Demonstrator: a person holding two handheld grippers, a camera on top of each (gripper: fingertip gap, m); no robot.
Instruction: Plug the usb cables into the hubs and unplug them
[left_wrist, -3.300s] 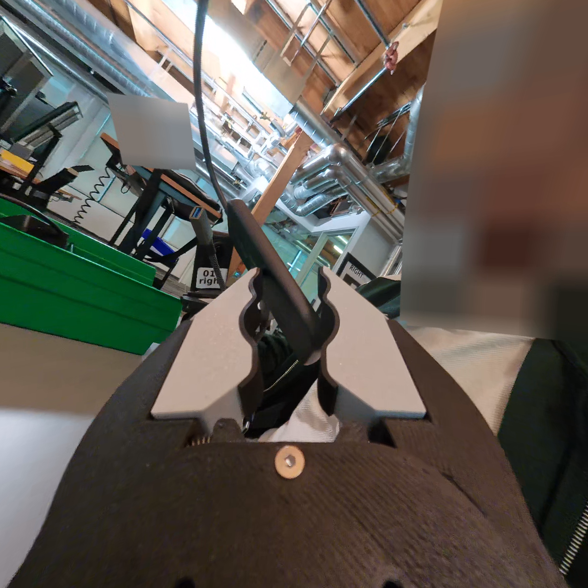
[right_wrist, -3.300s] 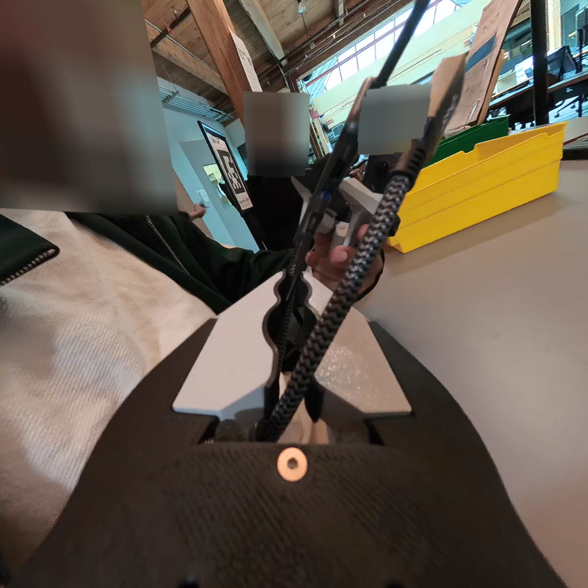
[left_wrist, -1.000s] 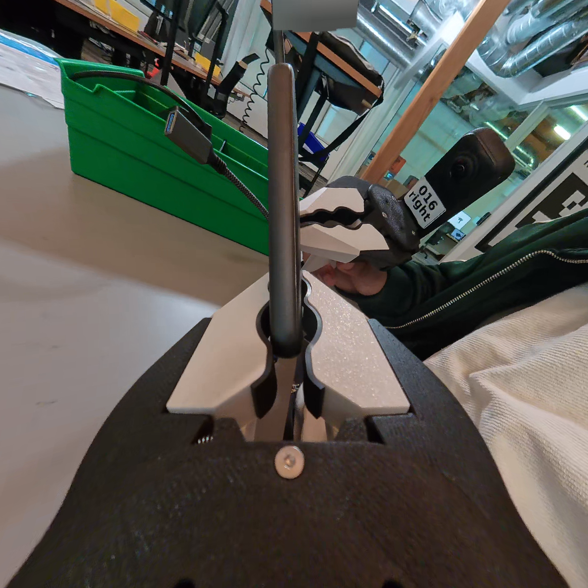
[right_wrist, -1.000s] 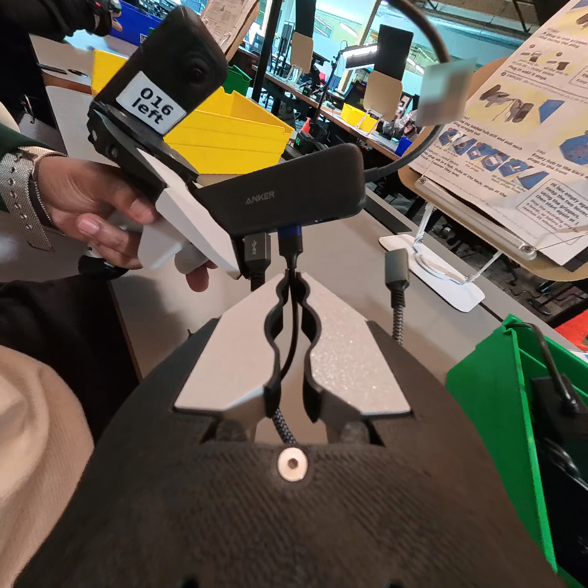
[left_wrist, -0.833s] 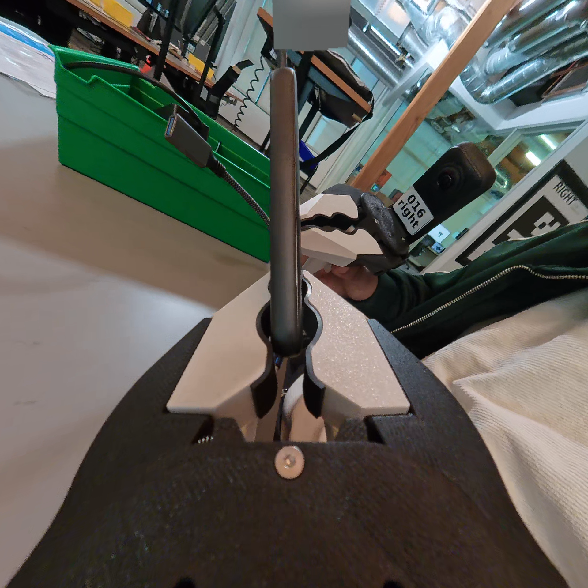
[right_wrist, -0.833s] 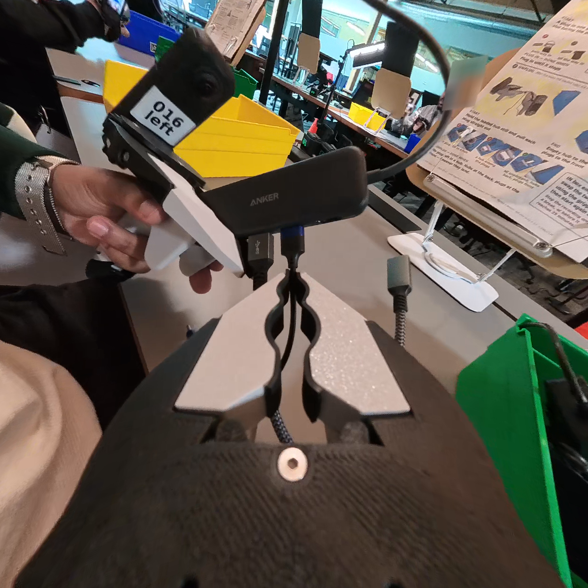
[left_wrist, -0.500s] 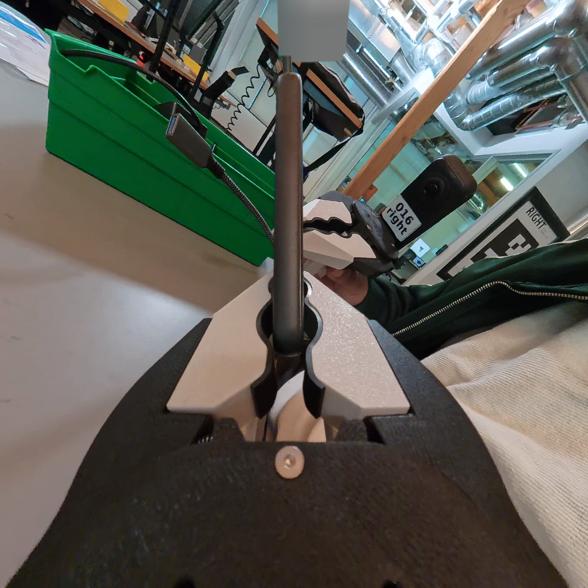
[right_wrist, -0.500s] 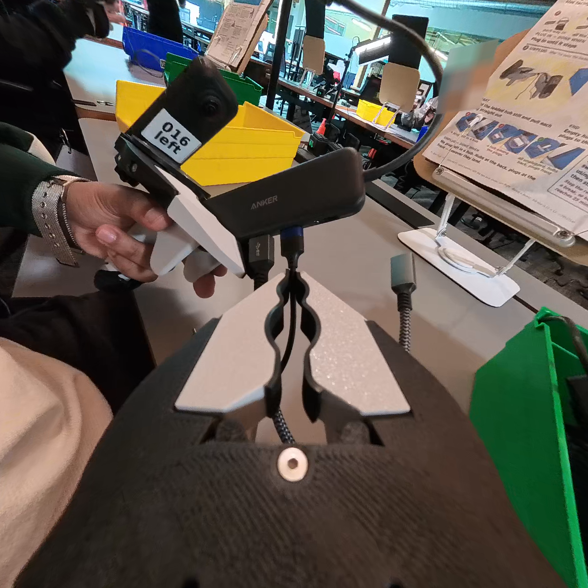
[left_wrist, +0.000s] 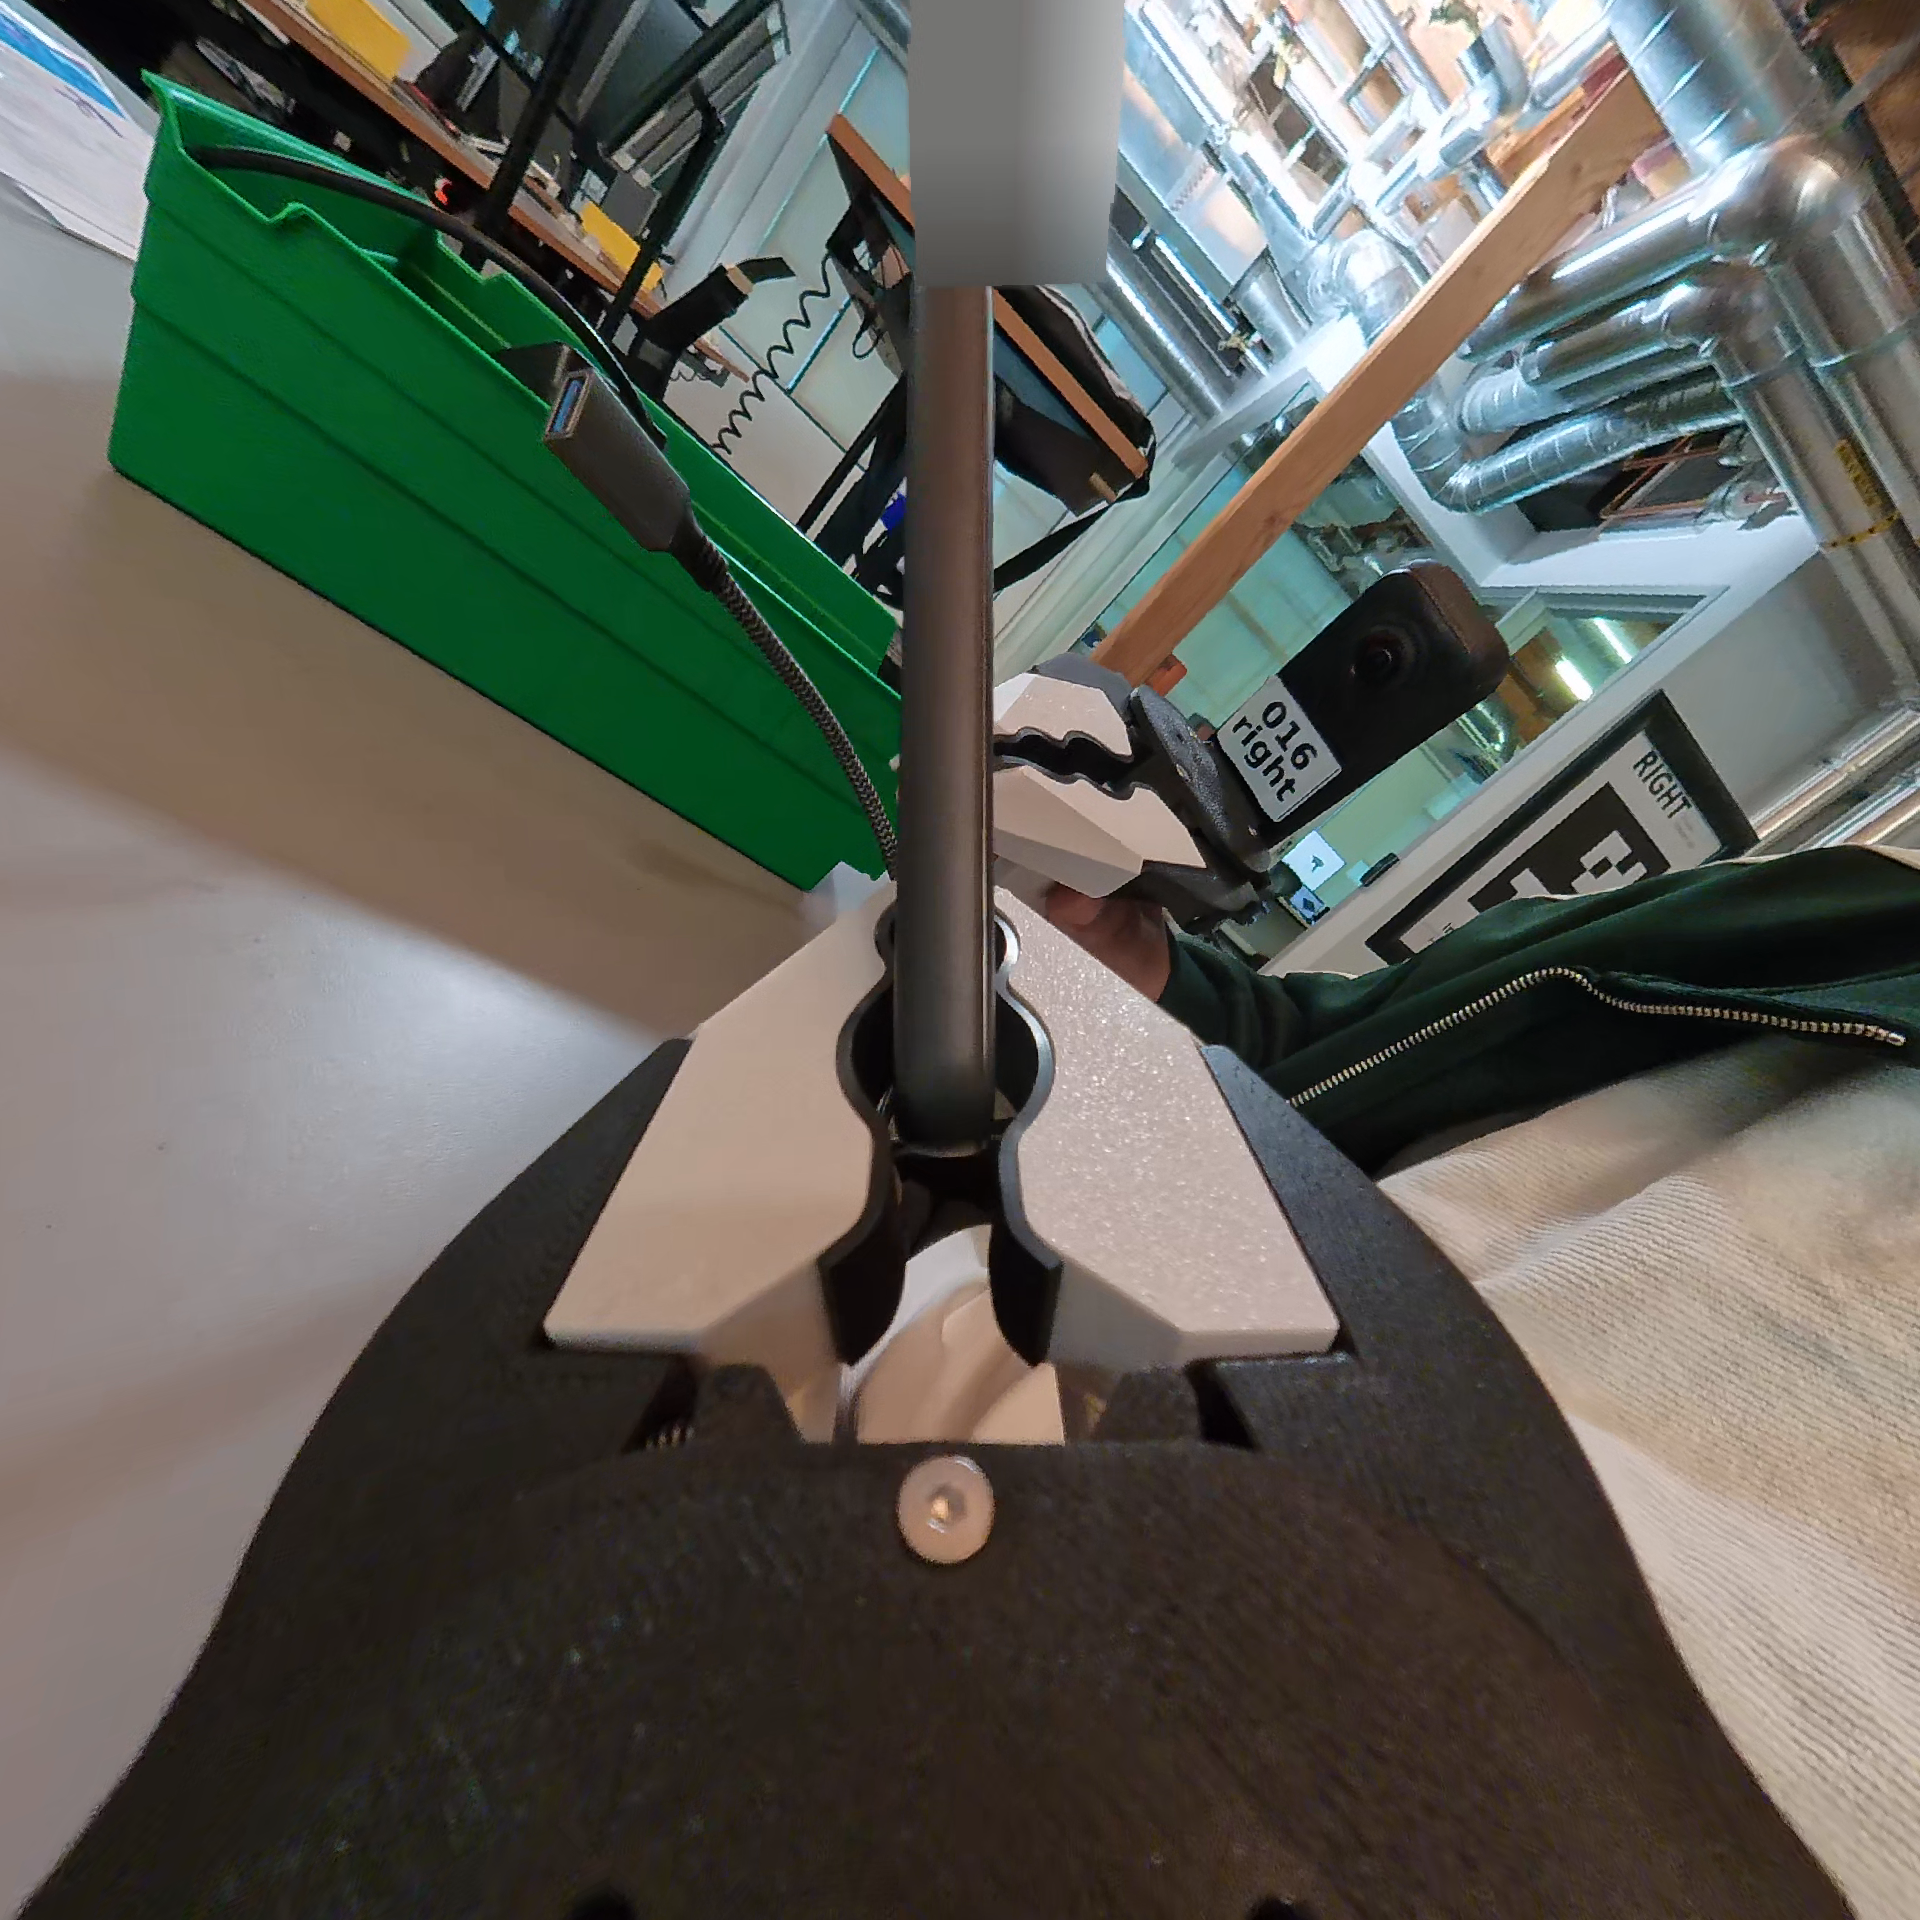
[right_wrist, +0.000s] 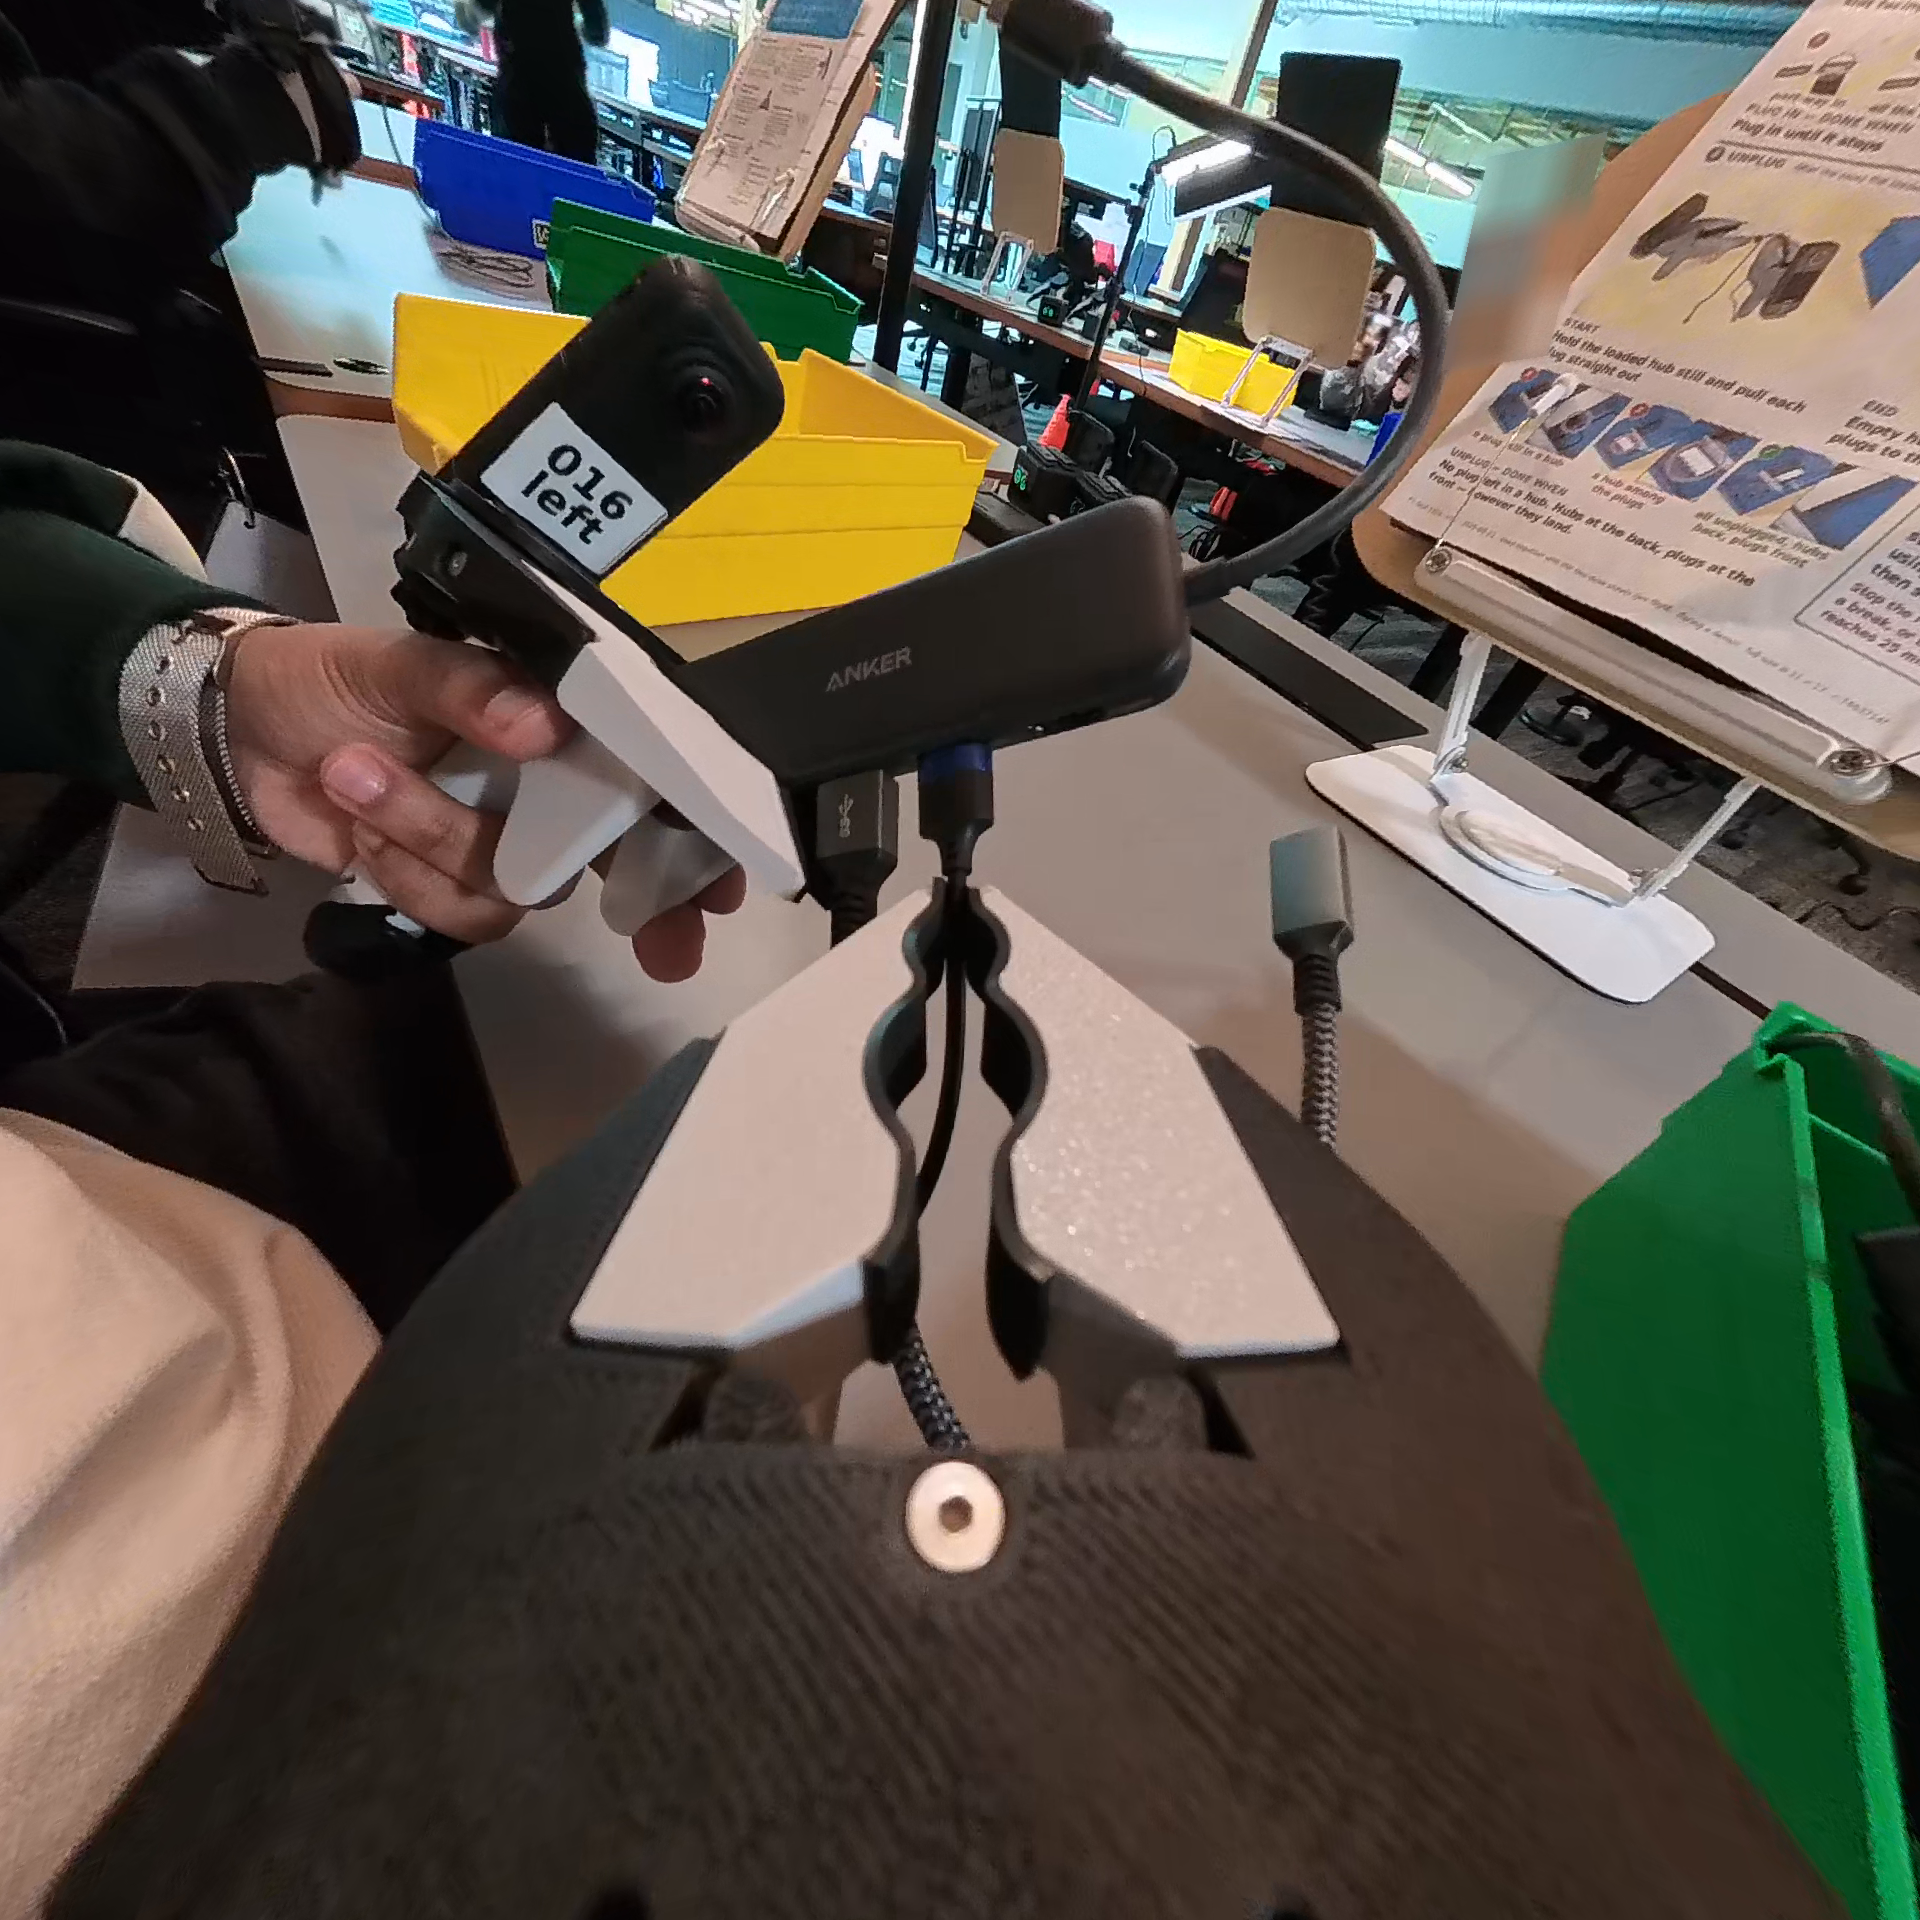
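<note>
**Hub held up, blue plug cable pinched below it**

We see a grey table (right_wrist: 1143, 883) with a green bin (right_wrist: 1714, 1403) at the R edge, yellow bin (right_wrist: 831, 488) behind. Hub (right_wrist: 956, 644) is held in the air over the table, tilted, far end higher. L gripper (left_wrist: 940, 1049) is clamped on the hub's near end, seen edge-on in the L wrist view. R gripper (right_wrist: 951, 935) sits just under the hub, jaws closed on the thin cable (right_wrist: 943, 1060) right below the blue plug (right_wrist: 954, 790), which looks seated in a port. A black plug (right_wrist: 857, 821) sits in the next port. A braided cable w/ grey connector (right_wrist: 1311, 883) stands loose beside the R gripper.

Risks, our guess: R grips cable, not plug body, so a pull could strain or slip along the cable. An off-axis pull could bind the plug or twist the hub in the L jaws. The black plug is close, may get knocked.

Pose: L hand (right_wrist: 416, 769) comes in from the left, gripper angled up-right. R points up at the hub's underside.
</note>
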